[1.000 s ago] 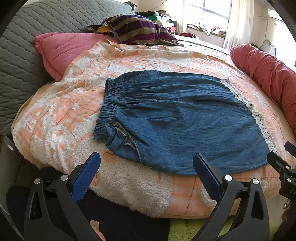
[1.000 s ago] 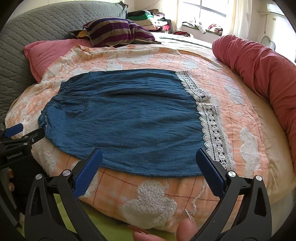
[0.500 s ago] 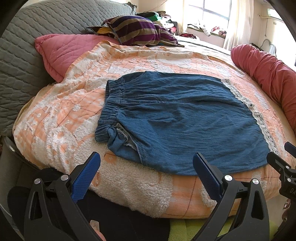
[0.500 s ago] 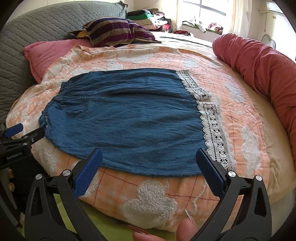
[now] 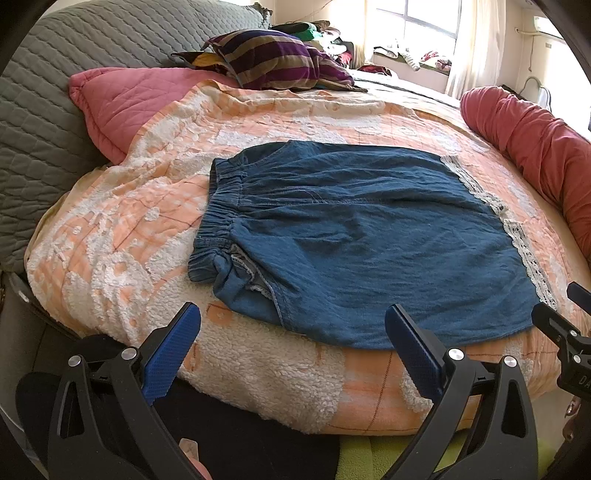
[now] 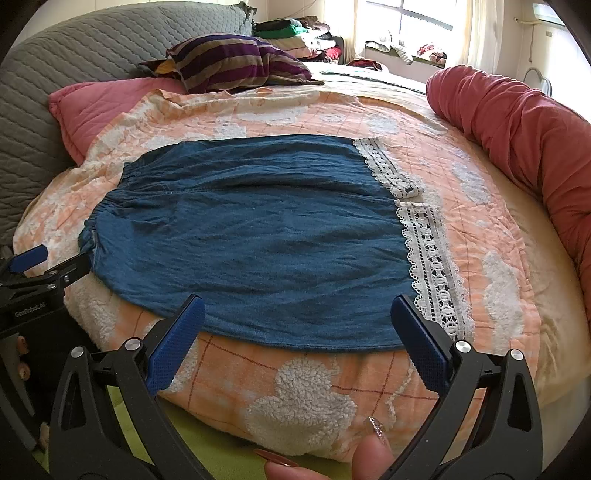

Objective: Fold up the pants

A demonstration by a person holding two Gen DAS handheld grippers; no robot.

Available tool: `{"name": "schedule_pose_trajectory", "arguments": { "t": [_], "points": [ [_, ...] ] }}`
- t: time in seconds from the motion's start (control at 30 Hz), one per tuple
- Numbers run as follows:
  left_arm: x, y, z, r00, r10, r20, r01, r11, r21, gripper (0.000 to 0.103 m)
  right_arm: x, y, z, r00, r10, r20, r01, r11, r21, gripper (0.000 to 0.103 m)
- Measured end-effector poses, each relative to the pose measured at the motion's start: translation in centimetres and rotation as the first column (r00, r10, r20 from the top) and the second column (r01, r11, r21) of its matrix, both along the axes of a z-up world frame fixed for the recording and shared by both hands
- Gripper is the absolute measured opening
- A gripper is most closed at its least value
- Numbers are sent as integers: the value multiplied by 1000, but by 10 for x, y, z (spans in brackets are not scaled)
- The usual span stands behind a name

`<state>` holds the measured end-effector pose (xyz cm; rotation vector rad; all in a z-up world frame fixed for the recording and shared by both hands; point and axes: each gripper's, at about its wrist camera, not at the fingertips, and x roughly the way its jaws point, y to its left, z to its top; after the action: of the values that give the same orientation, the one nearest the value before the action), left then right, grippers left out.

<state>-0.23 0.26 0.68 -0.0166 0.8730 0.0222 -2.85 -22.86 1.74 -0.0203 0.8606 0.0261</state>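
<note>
the denim pants [image 5: 369, 236] lie flat across the orange blanket [image 5: 122, 236], elastic waistband [image 5: 218, 210] toward the pink pillow [image 5: 125, 99], lace hem [image 6: 424, 243] toward the red bolster [image 6: 517, 122]. the left gripper [image 5: 291, 343] and right gripper [image 6: 297, 328] both gape wide, empty, at the near edge.

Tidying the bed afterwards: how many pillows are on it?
3: a pink pillow by the headboard, a striped pillow behind it, a red bolster along the right edge. Others may be hidden.

Bright daylight enters through the window [image 5: 432, 26] far ahead of each hand-held gripper, blowing out the panes. Shadows are soft. Both fisheye views bend strongly toward dark, vignetted corners; focus is sharp.
</note>
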Motion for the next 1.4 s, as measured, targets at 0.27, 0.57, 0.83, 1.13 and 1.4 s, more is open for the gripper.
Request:
{"name": "schedule_pose_trajectory", "arguments": {
  "t": [0.27, 0.57, 0.83, 1.13, 1.4],
  "points": [
    [0, 0, 0, 1000, 1, 0, -1, 1000, 1, 99, 0, 1, -1, 1000, 1, -3, -1, 1000, 2, 95],
    [0, -2, -4, 1000, -6, -7, 6, 1000, 2, 99, 0, 1, 0, 1000, 4, 1, -4, 1000, -2, 95],
    [5, -7, -11, 1000, -6, -23, 6, 1000, 1, 99, 4, 4, -3, 1000, 25, -4, -25, 1000, -6, 95],
    [32, 0, -16, 998, -4, -56, 3, 1000, -15, 99, 36, 12, -10, 995, 97, -35, -96, 995, 25, 95],
    [78, 28, -10, 997, 52, -61, -54, 998, -20, 99, 95, 28, -10, 981, 189, -35, -188, 982, 26, 95]
  ]
}}
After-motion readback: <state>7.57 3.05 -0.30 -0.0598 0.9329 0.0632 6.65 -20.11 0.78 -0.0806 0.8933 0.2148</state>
